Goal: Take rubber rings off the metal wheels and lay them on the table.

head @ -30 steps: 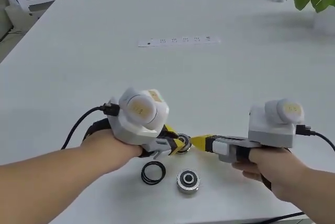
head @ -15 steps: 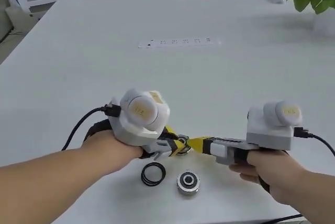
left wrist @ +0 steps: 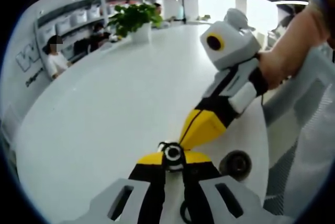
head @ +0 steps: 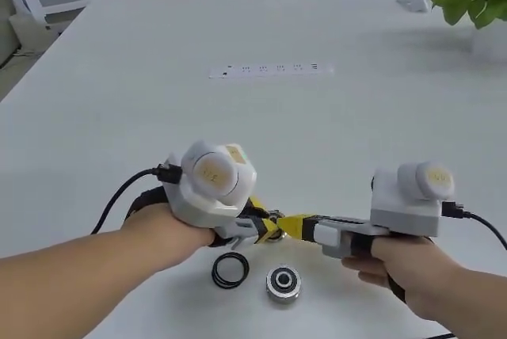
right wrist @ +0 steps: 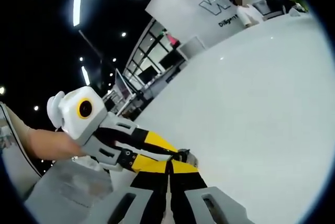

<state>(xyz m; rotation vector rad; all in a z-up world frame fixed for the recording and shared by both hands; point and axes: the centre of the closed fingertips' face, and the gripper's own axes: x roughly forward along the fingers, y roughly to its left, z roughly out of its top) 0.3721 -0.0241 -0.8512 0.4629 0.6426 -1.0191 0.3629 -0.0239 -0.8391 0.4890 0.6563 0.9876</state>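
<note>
Presently, the left hand-held gripper (head: 265, 224) clamps a metal wheel (left wrist: 172, 153). The right hand-held gripper (head: 287, 224), jaws narrow, touches it. Loose rubber rings (head: 230, 269) and a second wheel (head: 283, 282) lie near each other on the worktop (head: 238, 117). Wall lettering (right wrist: 214, 5) is only partly legible: "W".

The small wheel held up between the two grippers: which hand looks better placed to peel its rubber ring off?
Probably the right. The left gripper is clamped on the wheel, steadying it; the right gripper, jaws closed, reaches its rim, free to pull away.
</note>
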